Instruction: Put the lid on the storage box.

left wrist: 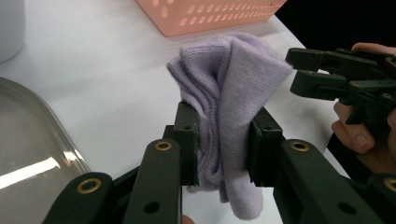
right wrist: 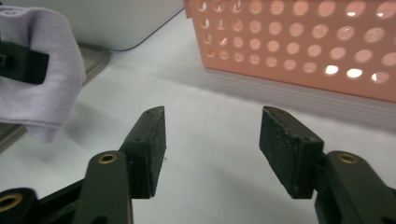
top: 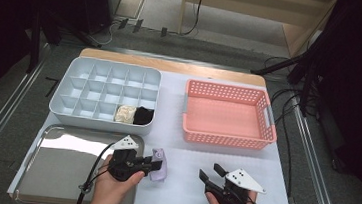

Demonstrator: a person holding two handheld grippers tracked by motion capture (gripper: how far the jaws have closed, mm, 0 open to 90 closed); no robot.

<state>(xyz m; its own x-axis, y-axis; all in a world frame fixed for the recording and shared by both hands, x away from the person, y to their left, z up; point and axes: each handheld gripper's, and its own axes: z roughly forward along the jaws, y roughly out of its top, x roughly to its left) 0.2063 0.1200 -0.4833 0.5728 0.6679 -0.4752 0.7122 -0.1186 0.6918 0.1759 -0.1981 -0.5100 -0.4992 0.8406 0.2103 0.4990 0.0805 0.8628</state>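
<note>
The lilac sock [left wrist: 229, 88] is clenched at its folded middle by the left gripper [left wrist: 223, 147]; being soft and light, it is best held there. The right gripper [right wrist: 212, 140] is released.

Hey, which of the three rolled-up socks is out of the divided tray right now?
The lavender sock, clamped in the left gripper. The cream sock and black sock sit in neighbouring compartments of the grey organizer.
</note>
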